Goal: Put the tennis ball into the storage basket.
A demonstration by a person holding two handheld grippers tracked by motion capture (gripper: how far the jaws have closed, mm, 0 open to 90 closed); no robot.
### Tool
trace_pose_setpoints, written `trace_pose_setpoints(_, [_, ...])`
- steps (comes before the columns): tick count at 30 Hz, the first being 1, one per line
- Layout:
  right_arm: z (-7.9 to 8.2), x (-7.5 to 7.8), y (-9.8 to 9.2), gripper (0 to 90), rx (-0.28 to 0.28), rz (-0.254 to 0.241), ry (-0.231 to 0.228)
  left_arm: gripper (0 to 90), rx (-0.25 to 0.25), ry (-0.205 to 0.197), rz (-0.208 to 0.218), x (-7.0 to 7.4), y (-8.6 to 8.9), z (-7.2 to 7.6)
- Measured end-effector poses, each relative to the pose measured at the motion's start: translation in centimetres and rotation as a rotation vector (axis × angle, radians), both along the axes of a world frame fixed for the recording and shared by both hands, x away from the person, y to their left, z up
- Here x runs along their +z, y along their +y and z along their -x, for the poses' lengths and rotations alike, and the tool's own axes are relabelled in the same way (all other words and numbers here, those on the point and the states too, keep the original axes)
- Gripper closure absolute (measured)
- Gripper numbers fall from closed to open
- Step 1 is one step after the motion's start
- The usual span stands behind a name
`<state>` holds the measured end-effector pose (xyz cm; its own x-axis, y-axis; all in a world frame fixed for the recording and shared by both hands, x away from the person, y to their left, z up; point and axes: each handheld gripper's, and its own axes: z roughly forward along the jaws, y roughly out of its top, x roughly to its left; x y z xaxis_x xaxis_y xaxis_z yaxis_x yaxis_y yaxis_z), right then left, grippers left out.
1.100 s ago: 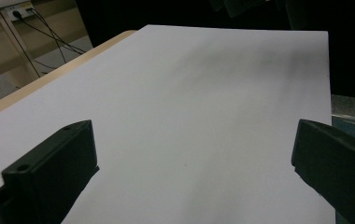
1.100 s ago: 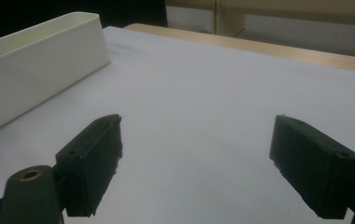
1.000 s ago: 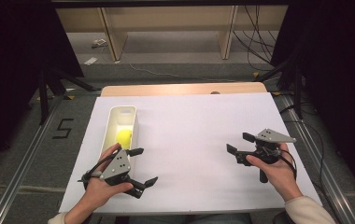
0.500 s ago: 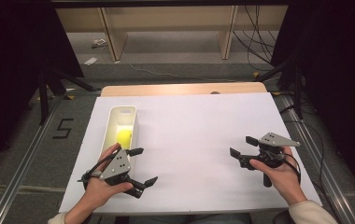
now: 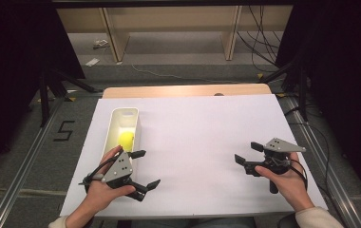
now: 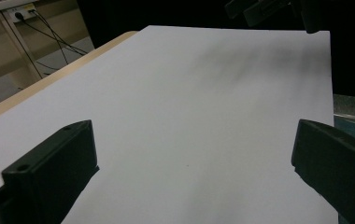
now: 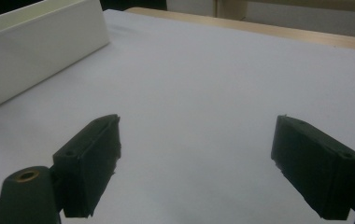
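Note:
A long white tray [image 5: 114,124] lies on the left part of the white table sheet [image 5: 202,137], and a yellow ball [image 5: 126,139] rests inside it. My left gripper [image 5: 146,169] sits just below the tray's near end, open, with nothing between its jaws. My right gripper [image 5: 248,156] rests near the sheet's right front, open and empty, jaws pointing left. In the right gripper view the tray's white side wall [image 7: 35,51] stands at the far left, beyond the open gripper [image 7: 194,168]. In the left gripper view my open gripper [image 6: 194,163] faces bare sheet, with the other gripper [image 6: 259,9] far off.
A strip of wooden tabletop [image 5: 188,90] shows beyond the sheet's far edge. Wooden shelf legs and cables stand on the floor behind. A metal rail [image 5: 22,166] runs along the left, with a "5" marked on the floor [image 5: 64,130].
My right gripper has drifted slightly right and toward the front edge. The left gripper, the tray and the ball have stayed where they were.

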<state>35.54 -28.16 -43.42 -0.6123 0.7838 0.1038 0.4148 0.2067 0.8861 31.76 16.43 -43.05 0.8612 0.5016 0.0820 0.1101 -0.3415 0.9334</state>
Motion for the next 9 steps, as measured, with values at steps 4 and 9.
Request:
trace_pose_setpoints(4, [0.02, -0.04, -0.11, 16.0, 0.000, 0.002, 0.004, 0.0, 0.002, 0.000, 0.000, -0.02, -0.01, -0.05])
trace_pose_setpoints(9, [-0.04, -0.14, -0.11, 16.0, 0.001, 0.000, 0.008, 0.0, 0.004, 0.002, 0.004, -0.01, -0.04, -0.08])
